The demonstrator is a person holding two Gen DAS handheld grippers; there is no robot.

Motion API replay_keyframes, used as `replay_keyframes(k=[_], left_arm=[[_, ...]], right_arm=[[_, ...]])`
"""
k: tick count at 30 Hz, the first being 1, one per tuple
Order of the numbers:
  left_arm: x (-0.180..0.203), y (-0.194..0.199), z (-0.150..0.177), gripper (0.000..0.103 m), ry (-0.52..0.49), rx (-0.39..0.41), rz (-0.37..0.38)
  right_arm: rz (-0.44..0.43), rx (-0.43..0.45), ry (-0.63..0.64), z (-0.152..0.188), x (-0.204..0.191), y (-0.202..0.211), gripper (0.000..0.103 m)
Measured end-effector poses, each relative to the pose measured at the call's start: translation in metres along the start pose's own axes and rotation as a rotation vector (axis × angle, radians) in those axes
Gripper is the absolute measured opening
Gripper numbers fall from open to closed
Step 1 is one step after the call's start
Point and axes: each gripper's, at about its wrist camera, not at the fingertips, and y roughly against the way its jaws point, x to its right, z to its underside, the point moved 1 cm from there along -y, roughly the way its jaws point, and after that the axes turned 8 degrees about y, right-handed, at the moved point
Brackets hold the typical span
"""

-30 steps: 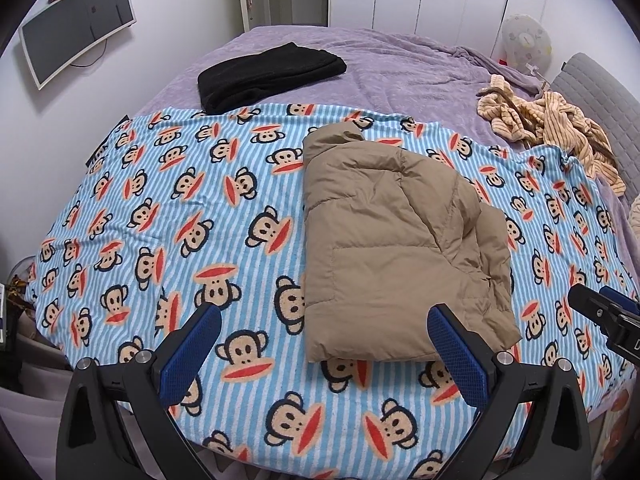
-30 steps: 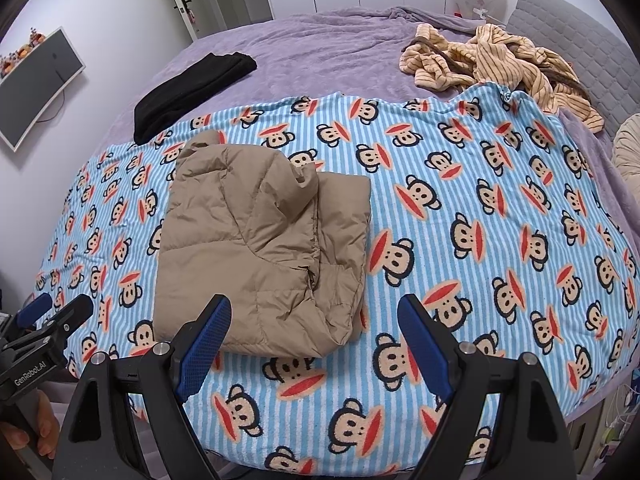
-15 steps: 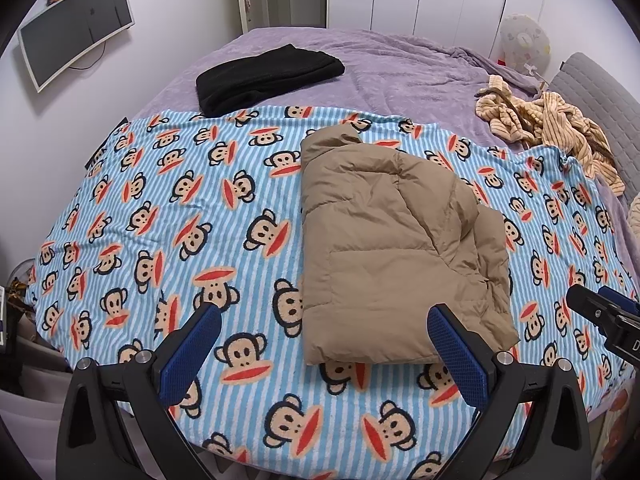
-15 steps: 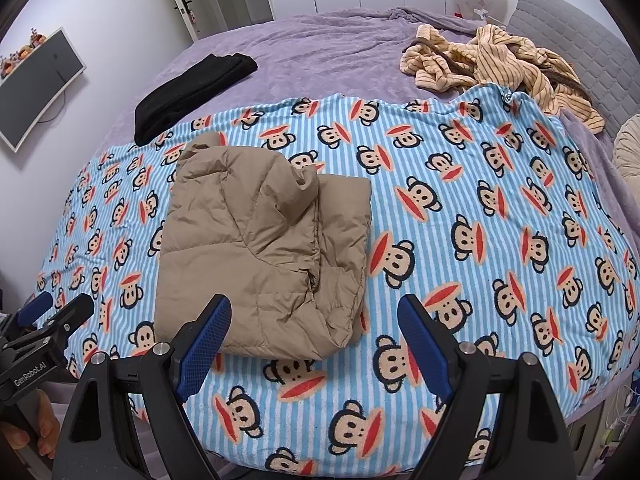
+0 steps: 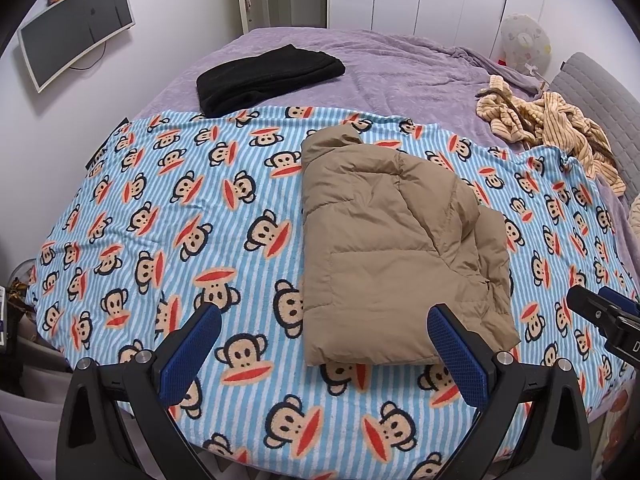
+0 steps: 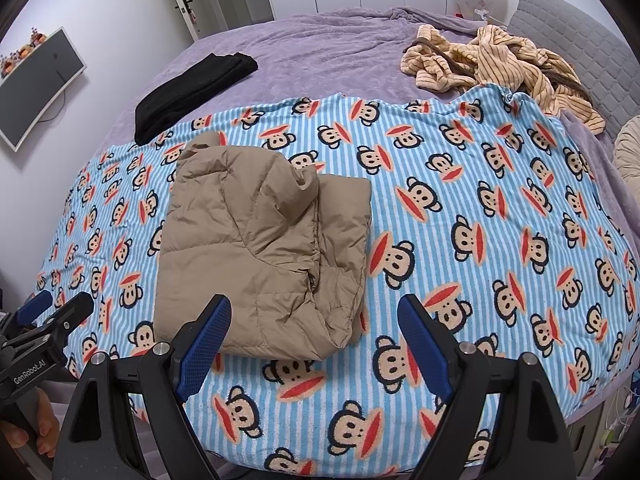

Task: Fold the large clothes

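A tan puffer jacket (image 5: 392, 240) lies folded into a compact rectangle on the blue striped monkey-print blanket (image 5: 180, 208); it also shows in the right wrist view (image 6: 260, 252). My left gripper (image 5: 324, 350) is open and empty, held just short of the jacket's near edge. My right gripper (image 6: 314, 340) is open and empty, also just before the jacket's near edge. The right gripper shows at the right edge of the left wrist view (image 5: 608, 316), and the left gripper shows at the left edge of the right wrist view (image 6: 44, 328).
A folded black garment (image 5: 268, 74) lies on the purple bedspread (image 5: 400, 68) at the back left. A crumpled yellow striped garment (image 5: 548, 124) lies at the back right by the grey headboard (image 5: 596, 100). A monitor (image 5: 76, 28) hangs on the left wall.
Both grippers have barely shifted. The jacket lies as before.
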Motion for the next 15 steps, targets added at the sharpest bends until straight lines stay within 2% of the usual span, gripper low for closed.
replay_keyframes(k=[15], left_arm=[[0.0007,-0.0001,-0.0006,0.103,0.001,0.000,0.000]], right_arm=[[-0.001,-0.003,0.004,-0.0001,-0.0034,-0.0003,0.087]])
